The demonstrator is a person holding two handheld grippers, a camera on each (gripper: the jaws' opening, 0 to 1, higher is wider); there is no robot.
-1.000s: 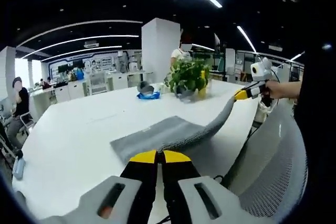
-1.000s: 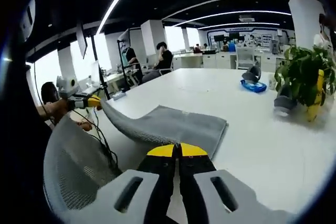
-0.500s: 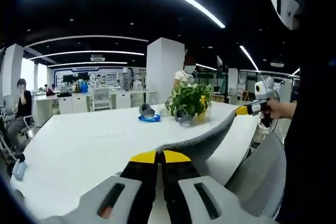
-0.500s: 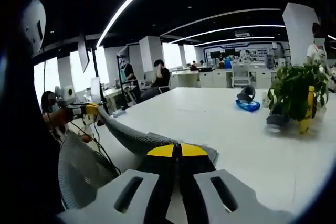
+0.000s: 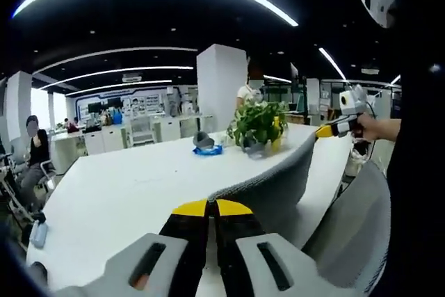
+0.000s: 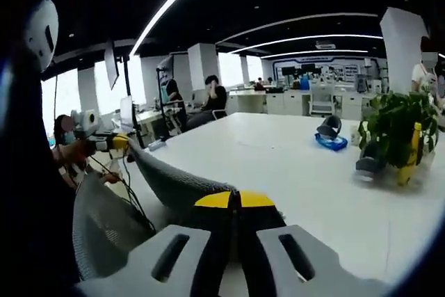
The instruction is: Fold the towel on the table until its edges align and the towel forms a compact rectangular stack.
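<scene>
Office-wide white table (image 5: 125, 186) below, both grippers, left (image 5: 212, 207) and right (image 6: 235, 199), clench the grey towel (image 5: 278, 186), apparently by neighbouring corners, lifting one edge to fold it over.

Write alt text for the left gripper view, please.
A grey towel hangs stretched above a white table between the closed left gripper in front and the right gripper farther off. A potted plant stands behind.

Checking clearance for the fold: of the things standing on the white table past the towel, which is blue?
The small blue dish-like object, holding a grey item. The leafy green potted plant right of it in the left gripper view is green with a yellow piece.
</scene>
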